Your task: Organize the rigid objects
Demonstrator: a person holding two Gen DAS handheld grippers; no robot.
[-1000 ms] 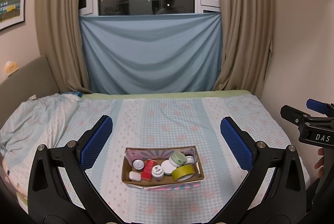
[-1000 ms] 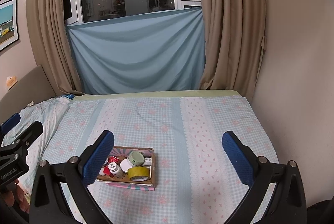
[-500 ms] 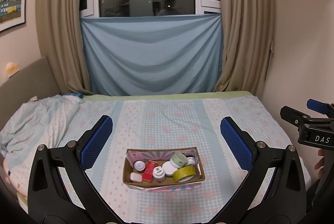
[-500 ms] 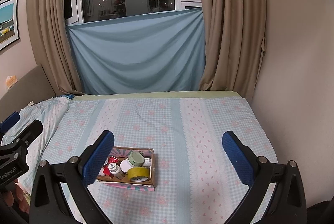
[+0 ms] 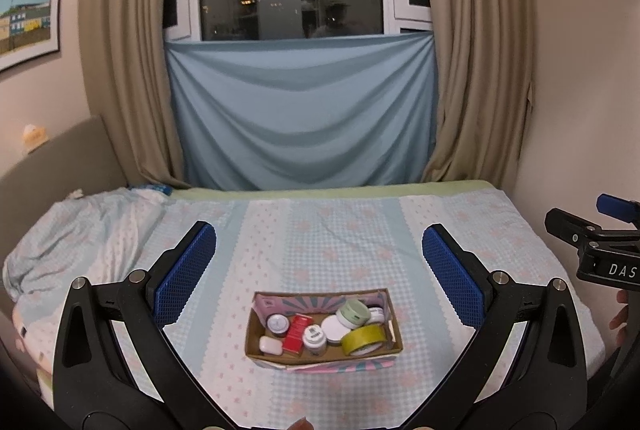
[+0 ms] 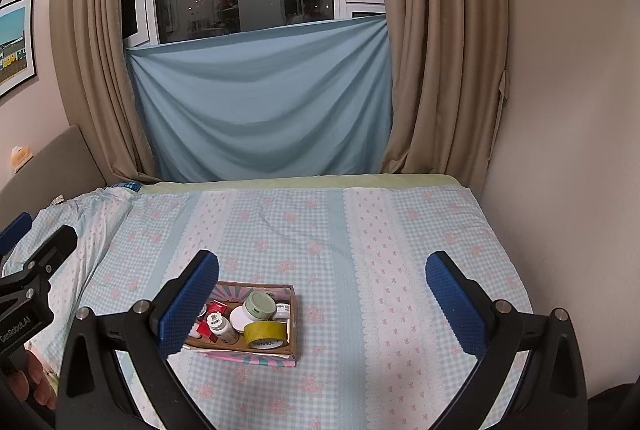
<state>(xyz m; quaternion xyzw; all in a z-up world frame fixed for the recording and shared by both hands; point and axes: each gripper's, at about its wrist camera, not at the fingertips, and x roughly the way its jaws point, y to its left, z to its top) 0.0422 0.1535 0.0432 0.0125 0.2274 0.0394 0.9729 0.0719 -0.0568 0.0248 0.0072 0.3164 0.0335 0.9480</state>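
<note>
Likely light and stiff, the yellow tape roll (near right in the cardboard box) suits a rim pinch once we lower our left gripper or right gripper, both spread wide and empty.

On the right tool's black body, at three o'clock in the left wrist view, white letters read "DAS", cut off by the frame edge. On the left tool's black body, at nine o'clock in the right wrist view, stands "GenRobot.AI". The yellow tape roll in the cardboard box bears upside-down print, partly legible as "ADE IN". Labels on the small bottles are too small to read.
</note>
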